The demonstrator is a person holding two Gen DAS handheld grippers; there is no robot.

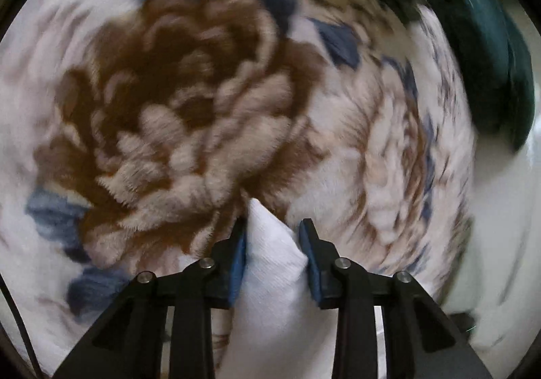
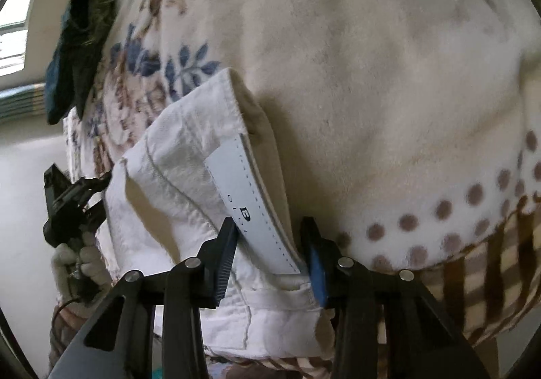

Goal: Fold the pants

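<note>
Jaws of the left gripper [image 1: 273, 237] pinch a white pants [image 2: 189, 176] fold; right gripper [image 2: 270, 237] straddles the waistband (label visible), pads apparently not pressing, on a floral blanket [image 2: 372, 57]

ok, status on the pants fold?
Left hand-held gripper shut on white pants. Right hand-held gripper straddles waistband label, pads not pressing. Dark cloth lies apart on the floral blanket.

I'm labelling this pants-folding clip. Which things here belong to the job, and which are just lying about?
Part of the job:
white pants
left gripper
right gripper

Lying about:
floral blanket
dark teal garment
</note>
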